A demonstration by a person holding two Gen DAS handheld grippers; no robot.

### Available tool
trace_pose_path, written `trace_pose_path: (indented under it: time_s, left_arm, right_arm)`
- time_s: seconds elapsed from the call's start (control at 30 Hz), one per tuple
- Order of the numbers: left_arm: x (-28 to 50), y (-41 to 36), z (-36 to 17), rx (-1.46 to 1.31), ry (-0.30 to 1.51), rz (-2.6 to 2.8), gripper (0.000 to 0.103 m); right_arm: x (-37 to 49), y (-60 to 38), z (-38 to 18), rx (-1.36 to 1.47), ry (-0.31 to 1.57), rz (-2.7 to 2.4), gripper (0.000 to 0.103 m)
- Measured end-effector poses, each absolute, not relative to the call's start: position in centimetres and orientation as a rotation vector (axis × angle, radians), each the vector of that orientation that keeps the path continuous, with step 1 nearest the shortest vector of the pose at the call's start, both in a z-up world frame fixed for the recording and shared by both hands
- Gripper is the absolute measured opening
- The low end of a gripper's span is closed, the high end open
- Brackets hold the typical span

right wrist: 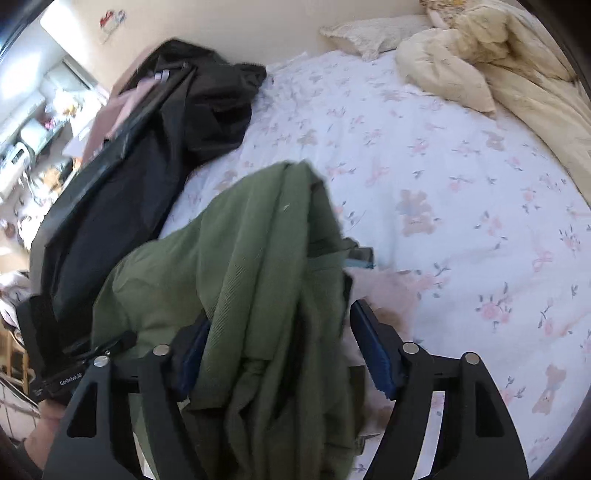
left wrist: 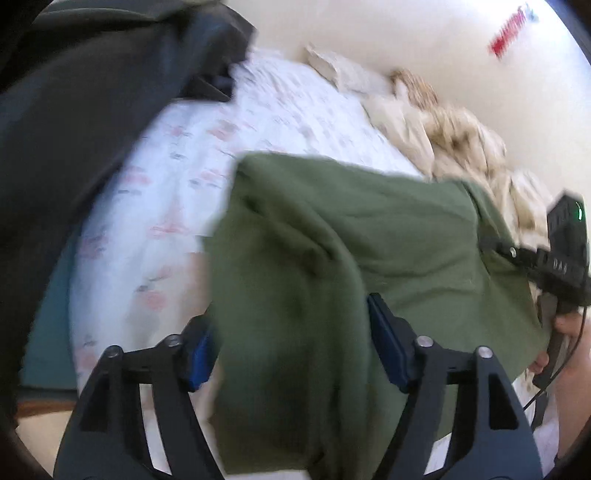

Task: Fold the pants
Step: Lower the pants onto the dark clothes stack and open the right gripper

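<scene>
The olive green pants (left wrist: pixel 332 258) hang bunched above a bed, draped between both grippers. In the left wrist view, the cloth fills the wide gap between the blue pads of my left gripper (left wrist: pixel 291 343), whose jaws stand apart. In the right wrist view, the pants (right wrist: pixel 258 258) lie over and between the jaws of my right gripper (right wrist: pixel 280 347), also wide apart, with the left pad partly hidden by cloth. The right gripper also shows at the right edge of the left wrist view (left wrist: pixel 565 258), held in a hand.
The bed has a white floral sheet (right wrist: pixel 443 184). A black garment pile (right wrist: pixel 147 166) lies on its left side. A cream duvet (right wrist: pixel 517 74) and a pillow (right wrist: pixel 369 33) lie at the head by the wall. Cluttered shelves (right wrist: pixel 37 129) stand far left.
</scene>
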State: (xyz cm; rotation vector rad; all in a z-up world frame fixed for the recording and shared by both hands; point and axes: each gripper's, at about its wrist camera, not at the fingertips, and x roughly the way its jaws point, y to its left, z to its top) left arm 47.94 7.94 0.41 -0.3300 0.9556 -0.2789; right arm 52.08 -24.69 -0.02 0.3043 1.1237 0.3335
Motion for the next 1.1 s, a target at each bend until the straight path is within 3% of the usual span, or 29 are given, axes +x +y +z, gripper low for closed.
trace_pose_path:
  time_s: [0.17, 0.23, 0.27, 0.3, 0.33, 0.4, 0.63, 0.77, 0.87, 0.93, 1.1]
  left_arm:
    - [43.9, 11.2, 6.7, -0.361, 0.679, -0.191, 0.07]
    - [44.0, 9.9, 8.0, -0.303, 0.669, -0.241, 0.07]
    - [44.0, 9.0, 8.2, -0.281, 0.685, -0.255, 0.069]
    - [44.0, 8.1, 8.1, -0.259, 0.7, -0.263, 0.056]
    - [43.9, 6.7, 7.8, -0.227, 0.727, -0.266, 0.031]
    - [44.2, 4.5, 6.2, -0.195, 0.817, -0.283, 0.013]
    - [43.9, 0.0, 0.5, -0.099, 0.945, -0.283, 0.012]
    - [42.3, -1.0, 1.0, -0.055, 0.887, -0.258, 0.011]
    - [41.5, -0.8, 2.3, -0.031, 0.878, -0.217, 0.021]
    - [40.4, -0.2, 3.4, -0.048, 0.862, -0.207, 0.045]
    - [34.2, 0.4, 6.8, -0.082, 0.792, -0.114, 0.077]
  right_arm:
    - [50.6, -27.3, 4.6, 0.223, 0.983, 0.257, 0.075]
    - [49.5, -28.1, 7.0, 0.223, 0.912, 0.19, 0.072]
    - [48.9, -27.5, 7.7, 0.192, 0.905, 0.194, 0.05]
    - [48.6, -26.6, 8.0, 0.157, 0.912, 0.216, 0.032]
    - [47.8, -25.0, 8.2, 0.103, 0.916, 0.261, 0.011]
    - [46.4, -22.2, 7.6, 0.015, 0.922, 0.348, 0.013]
    - [46.2, -17.2, -1.1, -0.374, 1.051, 0.07, 0.007]
    - [46.8, -19.1, -2.1, -0.237, 1.09, 0.022, 0.008]
    - [45.7, -20.1, 0.2, -0.122, 1.047, 0.107, 0.013]
    - [44.0, -20.9, 2.5, -0.014, 1.015, 0.196, 0.017]
    - [37.7, -21.6, 7.1, 0.113, 0.938, 0.304, 0.03]
